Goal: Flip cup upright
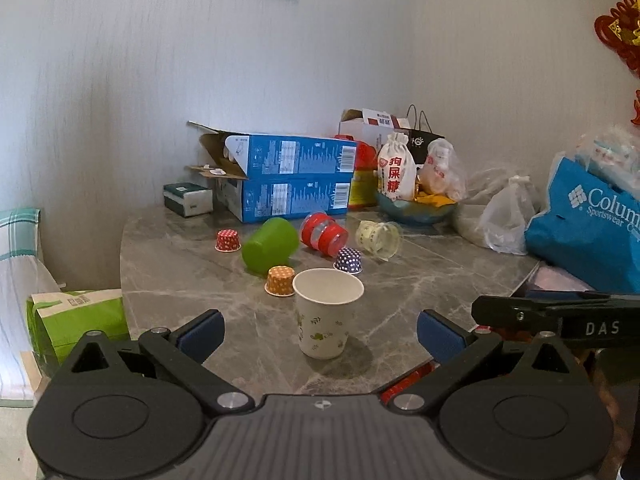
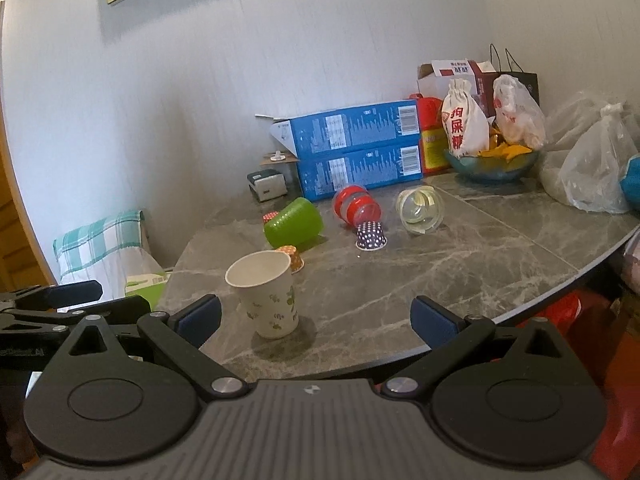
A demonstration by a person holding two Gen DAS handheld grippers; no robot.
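Grey marble table [image 1: 420, 280] against a pale wall, cluttered along its far edge. Near the front edge stands the paper cup [image 1: 325, 314], mouth up, its long axis vertical, so to my eye the flip looks done for this one. It sits straight ahead of the left gripper [image 1: 320, 334], between the spread blue pads [image 1: 202, 334] and a little beyond them, touching neither. From the right gripper [image 2: 316, 318] the same cup [image 2: 266, 294] lies off toward the left pad, so the left hand is the better placed. Both grippers are spread wide and hold nothing. Just behind the cup is an inverted orange dotted cup [image 1: 280, 281]; further back a green cup [image 1: 270, 244], a red jar [image 1: 324, 234] and a clear cup [image 1: 378, 238] lie on their sides, likely candidates next.
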